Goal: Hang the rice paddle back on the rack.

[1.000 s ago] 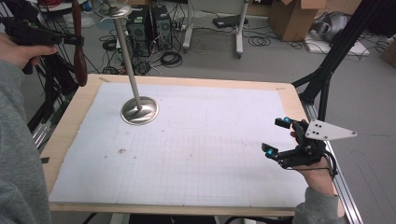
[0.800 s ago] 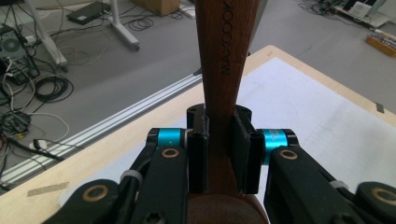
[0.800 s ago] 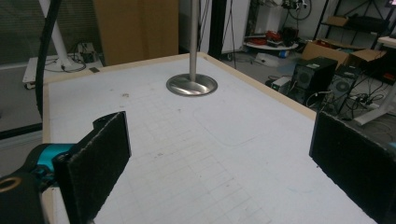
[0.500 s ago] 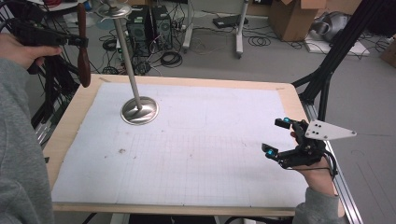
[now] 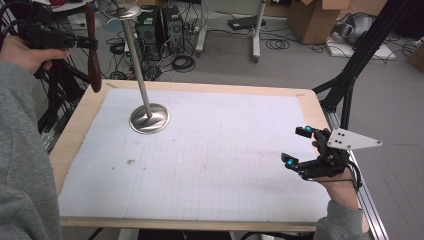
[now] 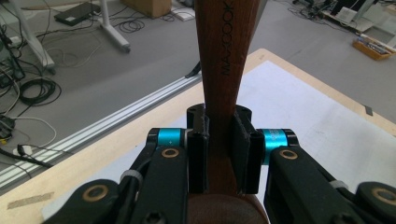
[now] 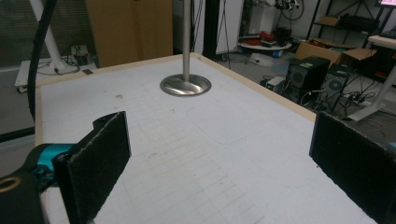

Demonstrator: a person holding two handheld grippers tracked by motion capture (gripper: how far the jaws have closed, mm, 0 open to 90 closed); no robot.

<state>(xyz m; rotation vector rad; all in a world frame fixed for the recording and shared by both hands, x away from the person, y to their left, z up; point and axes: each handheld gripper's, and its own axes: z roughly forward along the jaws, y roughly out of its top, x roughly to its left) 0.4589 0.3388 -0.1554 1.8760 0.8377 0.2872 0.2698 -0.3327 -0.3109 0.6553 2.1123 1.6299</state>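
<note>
A dark brown wooden utensil handle, stamped MARCOOK, hangs upright above the table's far left corner. My left gripper is shut on it, with both pads pressing its narrow neck. A metal stand with a round base and a thin pole rises from the white gridded sheet, just right of the utensil. A small disc tops the pole. My right gripper hovers open over the sheet's right edge, its jaws wide apart with nothing between them.
The sheet lies on a wooden board with a raised rim. An aluminium rail runs along the right side. Black tripod legs stand at the far right corner. Computer towers and cables sit on the floor behind.
My left gripper has carried the wooden utensil slightly to the right, closer to the stand's pole. The right gripper has stayed put.
</note>
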